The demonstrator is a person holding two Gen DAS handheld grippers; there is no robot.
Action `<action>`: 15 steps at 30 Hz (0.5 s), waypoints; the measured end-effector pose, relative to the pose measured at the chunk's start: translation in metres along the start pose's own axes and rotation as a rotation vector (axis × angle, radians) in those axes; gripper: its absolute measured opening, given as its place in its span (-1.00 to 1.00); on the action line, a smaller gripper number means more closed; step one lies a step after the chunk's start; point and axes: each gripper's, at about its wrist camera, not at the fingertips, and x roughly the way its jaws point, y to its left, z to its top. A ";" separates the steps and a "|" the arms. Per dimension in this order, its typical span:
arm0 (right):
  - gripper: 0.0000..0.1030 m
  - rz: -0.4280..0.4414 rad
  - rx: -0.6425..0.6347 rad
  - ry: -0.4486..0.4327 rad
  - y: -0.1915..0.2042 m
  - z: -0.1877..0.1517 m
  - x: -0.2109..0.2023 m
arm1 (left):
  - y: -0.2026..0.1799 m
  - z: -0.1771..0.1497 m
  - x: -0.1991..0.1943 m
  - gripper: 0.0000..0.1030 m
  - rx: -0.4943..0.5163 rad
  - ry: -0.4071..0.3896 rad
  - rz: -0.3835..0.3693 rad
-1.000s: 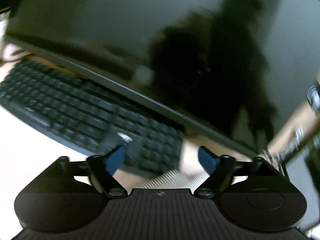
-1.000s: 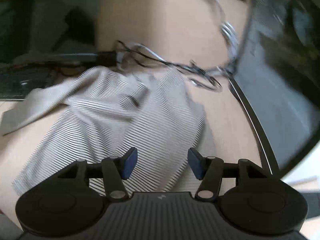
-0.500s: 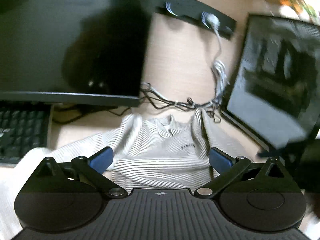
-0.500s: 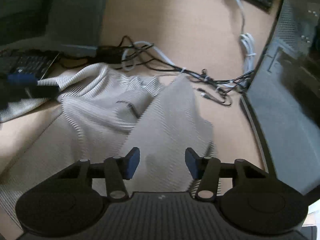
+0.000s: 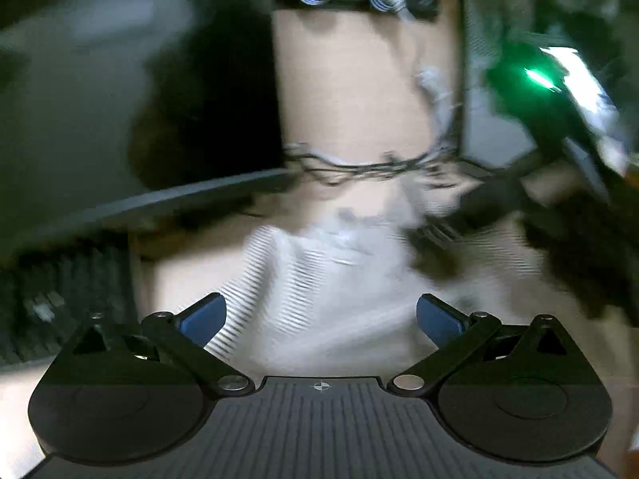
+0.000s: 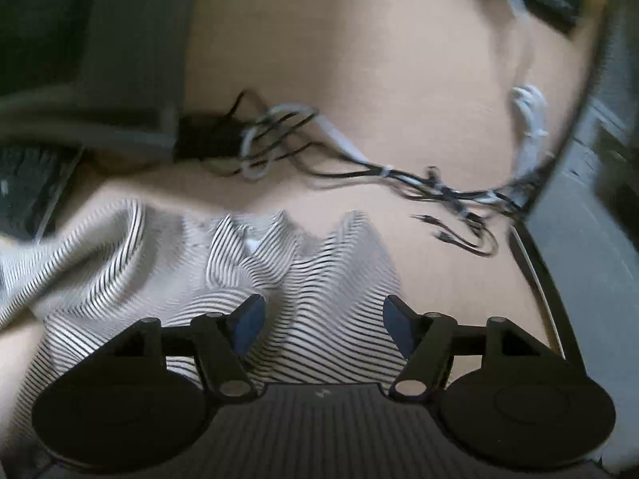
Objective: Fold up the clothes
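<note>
Swinging off the keyboard, my left gripper [image 5: 319,315] now faces the striped shirt [image 6: 303,303], crumpled on the near desk [image 6: 359,60]. Both it and my right gripper [image 6: 323,321] are spread, empty.

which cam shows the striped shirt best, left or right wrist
The right wrist view: the striped shirt is fairly sharp there, crumpled on the desk. The left wrist view shows it smeared by motion blur, stripes barely readable.

An office desk [image 6: 359,60]: monitor [image 5: 120,99], keyboard [image 6: 28,187], tangled cables [image 6: 399,175]
</note>
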 end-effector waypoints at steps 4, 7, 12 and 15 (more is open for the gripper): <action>-0.63 -0.071 -0.012 -0.023 -0.032 -0.009 -0.008 | 0.029 0.022 0.036 1.00 -0.076 0.075 -0.007; -0.80 -0.063 -0.029 -0.034 -0.058 -0.015 -0.016 | 0.030 0.027 0.064 1.00 -0.062 0.148 -0.045; -0.87 0.042 -0.066 -0.043 -0.070 -0.019 -0.019 | 0.027 0.026 0.095 -0.14 0.004 0.249 -0.008; -0.89 0.014 -0.129 -0.117 -0.078 -0.008 -0.031 | 0.038 0.029 0.098 -0.60 0.020 0.248 0.052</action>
